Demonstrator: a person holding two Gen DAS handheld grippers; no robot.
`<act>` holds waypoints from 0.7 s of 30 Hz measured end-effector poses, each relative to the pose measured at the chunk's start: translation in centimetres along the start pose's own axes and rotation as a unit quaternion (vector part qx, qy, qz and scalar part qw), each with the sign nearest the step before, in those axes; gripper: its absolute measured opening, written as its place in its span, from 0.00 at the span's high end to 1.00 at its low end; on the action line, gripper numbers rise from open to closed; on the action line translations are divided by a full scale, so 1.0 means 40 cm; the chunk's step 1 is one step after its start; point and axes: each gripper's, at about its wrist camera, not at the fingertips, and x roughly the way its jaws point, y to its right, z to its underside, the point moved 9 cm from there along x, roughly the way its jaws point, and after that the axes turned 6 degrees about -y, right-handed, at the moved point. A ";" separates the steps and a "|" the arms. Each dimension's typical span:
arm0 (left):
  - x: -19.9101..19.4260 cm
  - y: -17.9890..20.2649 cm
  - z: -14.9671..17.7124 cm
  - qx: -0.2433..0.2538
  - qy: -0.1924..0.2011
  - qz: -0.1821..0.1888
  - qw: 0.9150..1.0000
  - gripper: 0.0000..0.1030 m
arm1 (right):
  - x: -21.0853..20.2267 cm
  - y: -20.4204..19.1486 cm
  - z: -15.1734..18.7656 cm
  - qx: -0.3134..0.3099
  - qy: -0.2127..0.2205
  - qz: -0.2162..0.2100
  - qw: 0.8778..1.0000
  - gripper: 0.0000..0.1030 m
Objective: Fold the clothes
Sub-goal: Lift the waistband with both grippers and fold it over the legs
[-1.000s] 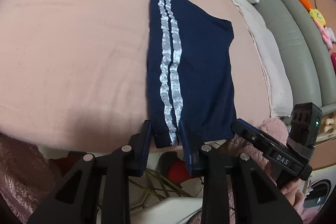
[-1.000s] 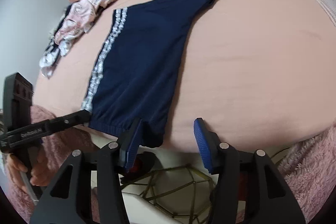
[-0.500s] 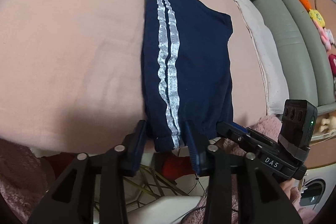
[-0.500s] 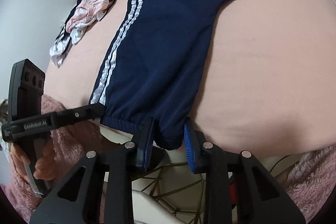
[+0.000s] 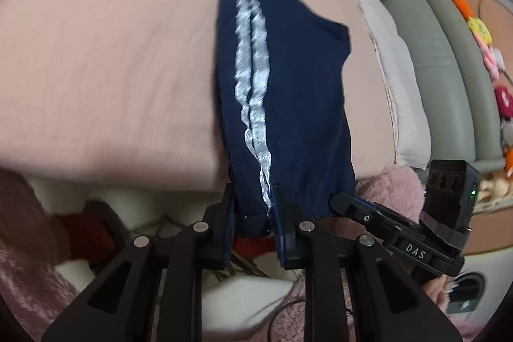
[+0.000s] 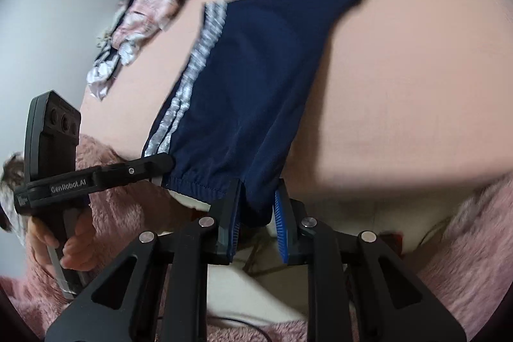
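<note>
Pinched navy shorts (image 5: 288,92) hem in both grippers (image 5: 253,213) (image 6: 256,210); risked fabric slipping from shallow corner grips.

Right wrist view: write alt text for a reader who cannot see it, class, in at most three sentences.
The right hand-held gripper pinches one corner of the waistband of navy shorts with white side stripes, lying on a pink bed. The left hand-held gripper, held in a hand, grips the striped corner. Crumpled pale clothes lie beyond.

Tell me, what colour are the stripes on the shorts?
Silvery white, two stripes on navy shorts; clearest in the left wrist view.
</note>
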 end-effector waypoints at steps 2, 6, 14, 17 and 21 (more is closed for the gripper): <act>-0.022 0.009 -0.012 0.004 0.009 0.006 1.000 0.79 | -0.010 0.001 -0.007 0.012 0.000 -0.020 1.000 0.82; -0.061 0.048 -0.068 0.002 0.013 0.044 0.999 0.79 | -0.052 -0.029 -0.089 -0.002 0.029 -0.026 0.999 0.82; -0.101 0.079 -0.357 0.032 0.074 0.039 0.996 0.40 | -0.102 -0.031 -0.359 -0.002 0.098 -0.005 0.995 0.58; -0.118 0.048 -0.418 0.041 0.106 0.024 0.993 0.40 | -0.092 0.001 -0.411 -0.001 0.110 0.027 0.994 0.54; -0.106 0.048 -0.396 0.135 0.114 -0.044 0.983 0.40 | -0.079 0.036 -0.429 -0.022 0.119 0.069 0.990 0.51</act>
